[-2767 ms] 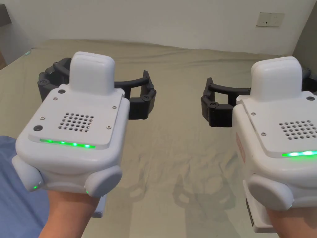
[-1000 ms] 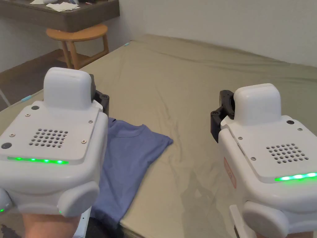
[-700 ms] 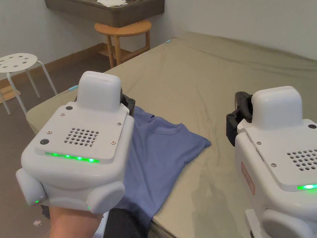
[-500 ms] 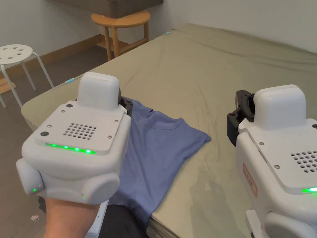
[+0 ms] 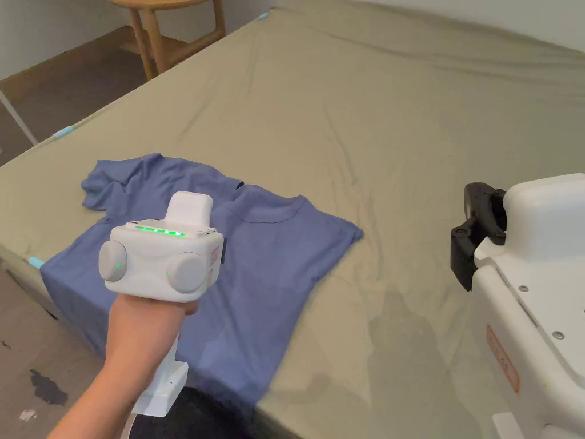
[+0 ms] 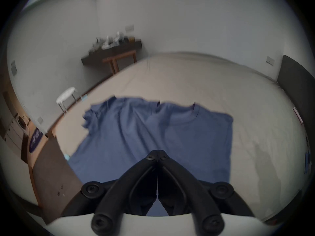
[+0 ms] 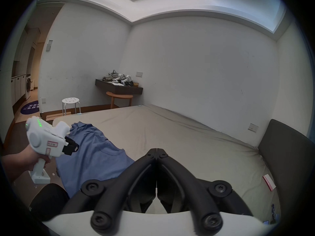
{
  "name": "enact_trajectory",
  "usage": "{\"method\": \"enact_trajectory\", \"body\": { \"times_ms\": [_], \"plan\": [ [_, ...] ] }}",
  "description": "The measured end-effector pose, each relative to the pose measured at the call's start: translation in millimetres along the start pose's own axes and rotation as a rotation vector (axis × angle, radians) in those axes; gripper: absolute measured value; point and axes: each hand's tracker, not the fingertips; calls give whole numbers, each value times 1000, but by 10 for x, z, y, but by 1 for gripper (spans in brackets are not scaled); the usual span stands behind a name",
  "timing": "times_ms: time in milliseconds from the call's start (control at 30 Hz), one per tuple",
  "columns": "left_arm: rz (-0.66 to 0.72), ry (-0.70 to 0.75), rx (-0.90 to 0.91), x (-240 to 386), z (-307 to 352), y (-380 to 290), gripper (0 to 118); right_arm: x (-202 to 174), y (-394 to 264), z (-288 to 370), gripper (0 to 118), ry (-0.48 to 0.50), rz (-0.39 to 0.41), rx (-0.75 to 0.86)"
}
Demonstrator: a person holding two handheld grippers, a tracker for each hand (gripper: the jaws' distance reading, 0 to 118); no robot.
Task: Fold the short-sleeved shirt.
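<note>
A blue short-sleeved shirt [image 5: 268,268] lies on the near left corner of the bed, neck towards the far side. Its left sleeve [image 5: 105,183] is crumpled and its hem hangs over the bed's edge. My left gripper [image 6: 158,152] hovers just above the shirt's middle, jaws shut with nothing between them. The right gripper view also catches the left gripper [image 7: 71,147] above the cloth. My right gripper [image 7: 156,150] is shut and empty, held over bare sheet to the right of the shirt. In the head view the right gripper [image 5: 471,240] is well clear of the shirt.
The olive-sheeted bed [image 5: 428,114] stretches far and right of the shirt. A wooden stool [image 5: 171,23], a white stool [image 7: 70,101] and a dark wall shelf [image 7: 119,88] stand beyond the left edge. A dark headboard [image 7: 286,154] lines the right side.
Both grippers went from open to shut. The head camera turned left and tilted down, bringing the shirt into sight. The left gripper has moved forward and down over the shirt.
</note>
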Motion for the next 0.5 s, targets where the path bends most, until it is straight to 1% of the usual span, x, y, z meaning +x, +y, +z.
{"method": "enact_trajectory", "body": {
  "times_ms": [100, 167, 200, 233, 267, 300, 367, 400, 500],
  "plan": [
    [50, -21, -73, -77, -414, -11, 0, 78, -52, -97, 1, -18, -2, -27],
    [42, -2, -85, -95, -583, -9, 0, 113, -86, -147, 1, -34, -2, -41],
    [40, -1, -95, -102, -670, -3, 9, 134, -104, -174, 1, -38, -5, -50],
    [36, 2, -100, -99, -715, 4, 40, 147, -119, -194, 1, -40, -8, -56],
    [36, 4, -101, -84, -729, 16, 96, 160, -139, -219, 1, -43, -11, -65],
    [41, 10, -117, -73, -778, 24, 118, 168, -158, -244, 1, -45, -14, -74],
    [47, -11, -155, -76, -876, 5, 115, 181, -191, -285, 1, -47, -15, -86],
    [62, 5, -103, -108, -883, 39, 112, 182, -205, -301, 1, -48, -15, -92],
    [48, 24, -153, -114, -1031, 1, 116, 183, -243, -329, 1, -48, -14, -105]
  ]
}}
